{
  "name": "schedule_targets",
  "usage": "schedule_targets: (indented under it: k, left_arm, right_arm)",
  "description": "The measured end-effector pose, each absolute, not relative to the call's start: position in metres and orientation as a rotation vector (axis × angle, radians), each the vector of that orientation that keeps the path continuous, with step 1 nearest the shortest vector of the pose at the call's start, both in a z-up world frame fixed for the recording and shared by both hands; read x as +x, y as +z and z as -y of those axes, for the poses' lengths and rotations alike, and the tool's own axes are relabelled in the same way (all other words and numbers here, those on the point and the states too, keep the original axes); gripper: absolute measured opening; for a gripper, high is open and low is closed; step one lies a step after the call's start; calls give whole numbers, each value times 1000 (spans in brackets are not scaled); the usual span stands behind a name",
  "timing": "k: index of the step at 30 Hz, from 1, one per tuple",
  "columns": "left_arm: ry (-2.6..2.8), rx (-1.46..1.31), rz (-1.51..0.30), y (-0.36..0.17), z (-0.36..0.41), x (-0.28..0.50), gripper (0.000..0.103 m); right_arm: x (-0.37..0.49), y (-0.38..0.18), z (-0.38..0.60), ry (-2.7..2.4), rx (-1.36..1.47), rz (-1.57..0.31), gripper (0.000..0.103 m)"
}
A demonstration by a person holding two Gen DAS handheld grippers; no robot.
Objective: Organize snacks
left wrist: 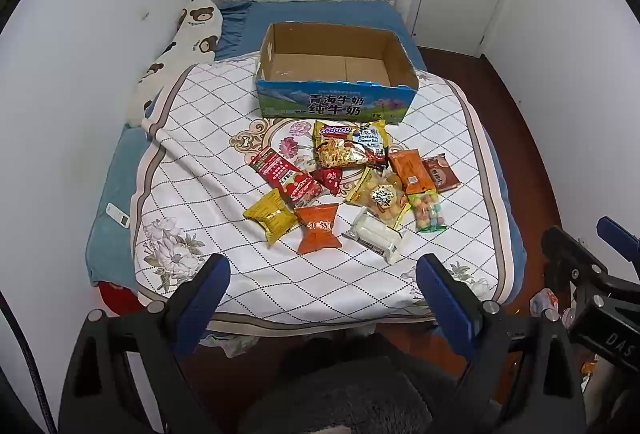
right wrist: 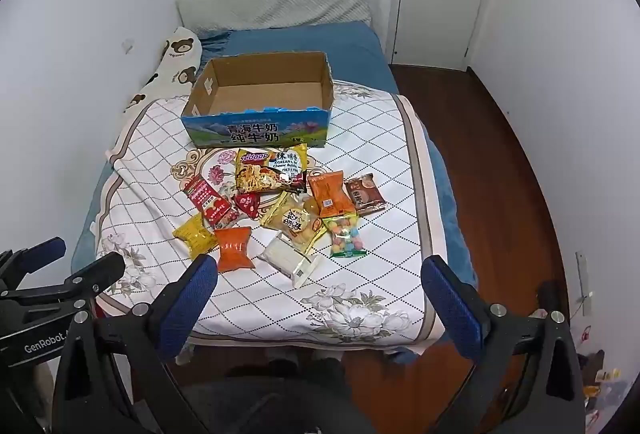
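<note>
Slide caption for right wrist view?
Open right hand-held gripper faces scattered snack packets and an empty cardboard box.

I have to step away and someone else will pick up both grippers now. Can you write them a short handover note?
Left hand-held gripper: open, holding nothing, above the near edge of the bed.
Right hand-held gripper: open, holding nothing, beside the left one.
Box: open on the quilt, with no snacks inside.
Snacks: all loose on the quilt in front of the box, from the noodle pack nearest it to the orange packet and white packet nearest you.
Done: nothing packed yet.
Left: move every snack into the box.
</note>
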State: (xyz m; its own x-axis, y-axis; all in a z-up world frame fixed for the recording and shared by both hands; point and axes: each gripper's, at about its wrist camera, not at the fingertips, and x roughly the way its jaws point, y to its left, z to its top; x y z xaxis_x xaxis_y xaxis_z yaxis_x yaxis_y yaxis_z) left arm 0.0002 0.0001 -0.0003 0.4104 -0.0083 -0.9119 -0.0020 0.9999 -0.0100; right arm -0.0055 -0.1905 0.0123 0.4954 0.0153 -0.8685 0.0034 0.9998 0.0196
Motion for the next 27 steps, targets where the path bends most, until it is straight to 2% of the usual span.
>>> schedule_targets:
  k: [27]
  left_arm:
    - [-4,-35,-1147,-8,-8,-2,95]
  right_arm:
    - [-2,7,186,8,21,-1062,103]
